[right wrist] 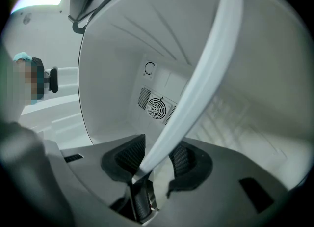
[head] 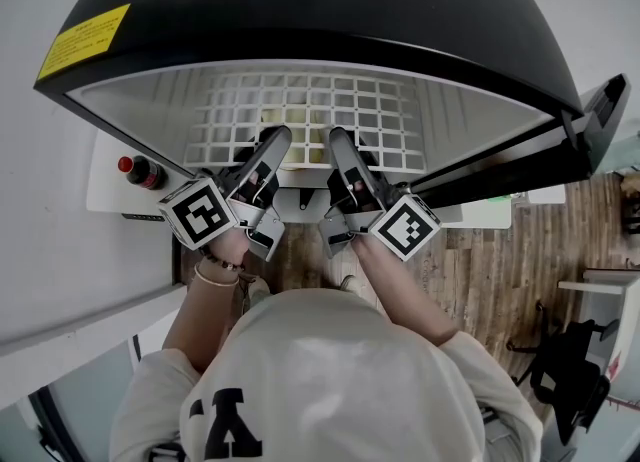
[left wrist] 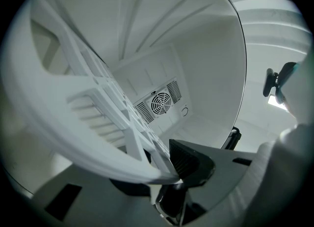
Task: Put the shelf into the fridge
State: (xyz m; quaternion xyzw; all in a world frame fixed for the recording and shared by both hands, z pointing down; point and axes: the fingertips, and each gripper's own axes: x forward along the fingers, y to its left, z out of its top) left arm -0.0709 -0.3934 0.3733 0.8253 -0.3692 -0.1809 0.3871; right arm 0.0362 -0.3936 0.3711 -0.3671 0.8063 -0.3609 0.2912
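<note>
The white grid shelf (head: 320,120) lies level inside the open black fridge (head: 300,0), and its front rim faces me. My left gripper (head: 268,150) and right gripper (head: 340,148) reach in side by side and each is shut on that rim. In the left gripper view the shelf (left wrist: 98,118) sweeps in from the left and ends at the left gripper (left wrist: 164,167). One ribbed pad (left wrist: 189,158) shows and the other is hidden behind the rim. In the right gripper view the shelf rim (right wrist: 196,83) runs down between the pads (right wrist: 128,158) of the right gripper (right wrist: 156,161).
A round fan vent (left wrist: 161,104) sits in the fridge's white back wall. The black fridge door (head: 600,115) stands open at the right. A red-capped bottle (head: 140,171) lies on a white ledge at the left. A black chair (head: 570,370) stands on the wooden floor (head: 500,270).
</note>
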